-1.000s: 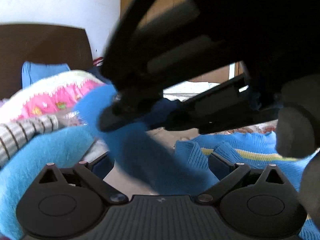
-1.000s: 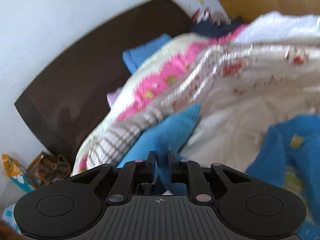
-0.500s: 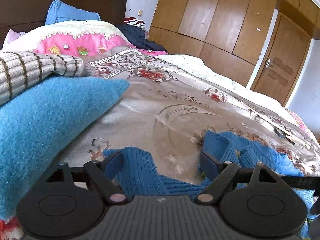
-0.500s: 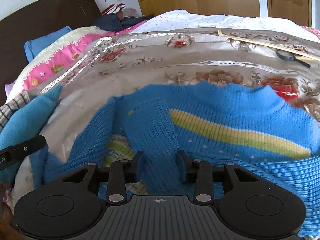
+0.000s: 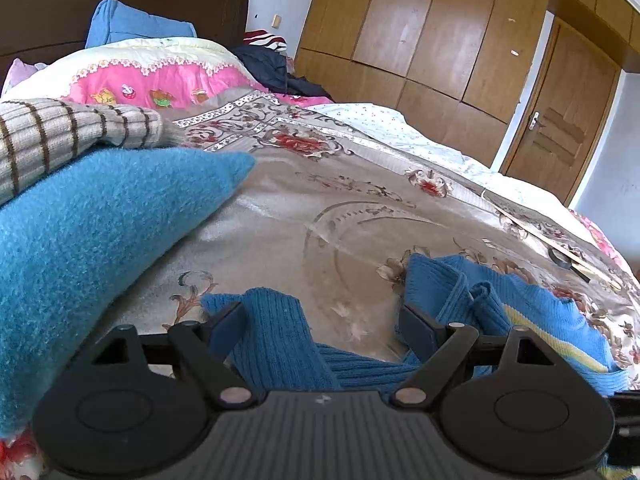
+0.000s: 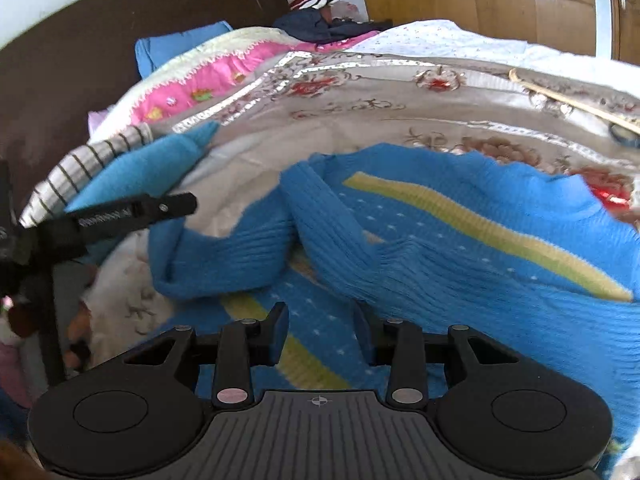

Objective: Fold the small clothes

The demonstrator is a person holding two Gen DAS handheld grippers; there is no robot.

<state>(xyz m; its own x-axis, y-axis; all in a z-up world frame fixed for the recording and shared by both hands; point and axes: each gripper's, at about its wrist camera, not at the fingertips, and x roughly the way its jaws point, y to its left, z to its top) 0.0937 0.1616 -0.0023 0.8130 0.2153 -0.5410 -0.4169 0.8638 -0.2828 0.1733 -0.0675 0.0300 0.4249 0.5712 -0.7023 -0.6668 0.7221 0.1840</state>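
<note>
Right tool (image 6: 320,334): jaws part-open, nothing pinched between them; it hangs just over the sweater's lower body.
Left tool (image 5: 320,320): jaws wide open, holding nothing; a ribbed sleeve end (image 5: 276,320) lies loose between them, beside the left finger.
Sweater (image 6: 460,248): blue knit with a yellow stripe, flat on the bed (image 6: 380,120), its long axis running from near left to far right in the right view, collar end at the far right.
Sleeve (image 6: 224,256): bunched and folded back across the body toward the left side.
Nearer hand: the left, judging by its tool arm (image 6: 120,216) reaching in just beside that sleeve.
Key relation: the sleeve lies left of the right tool and right under the left.
Beyond: teal fleece (image 5: 92,240) and striped knit (image 5: 60,140), apart from the sweater.
</note>
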